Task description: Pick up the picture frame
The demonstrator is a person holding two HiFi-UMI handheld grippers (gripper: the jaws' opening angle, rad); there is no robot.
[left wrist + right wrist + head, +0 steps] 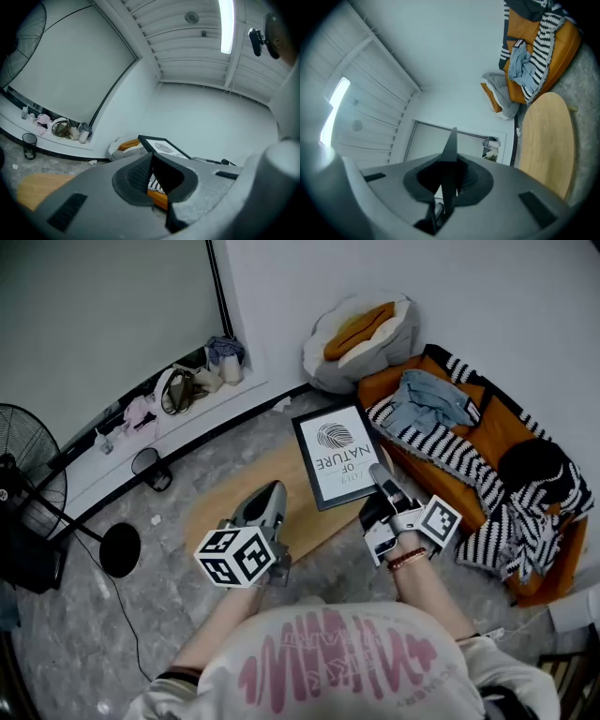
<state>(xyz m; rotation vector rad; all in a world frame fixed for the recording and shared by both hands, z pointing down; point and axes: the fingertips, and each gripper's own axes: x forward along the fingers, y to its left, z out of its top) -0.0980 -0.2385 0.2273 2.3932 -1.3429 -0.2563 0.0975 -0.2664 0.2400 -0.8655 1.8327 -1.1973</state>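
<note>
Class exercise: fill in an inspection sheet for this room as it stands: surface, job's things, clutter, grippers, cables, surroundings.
Surface: oval wooden board on a marbled floor.
Job's things: picture frame, print facing up, held at one edge.
Clutter: orange sofa with striped throws and clothes; cushion; bags on a ledge; black cup.
Grippers: right gripper shut on the frame's edge; left gripper shut, empty, apart from the frame.
Cables: thin cable by the fan's base.
Surroundings: white walls; fan at left.
</note>
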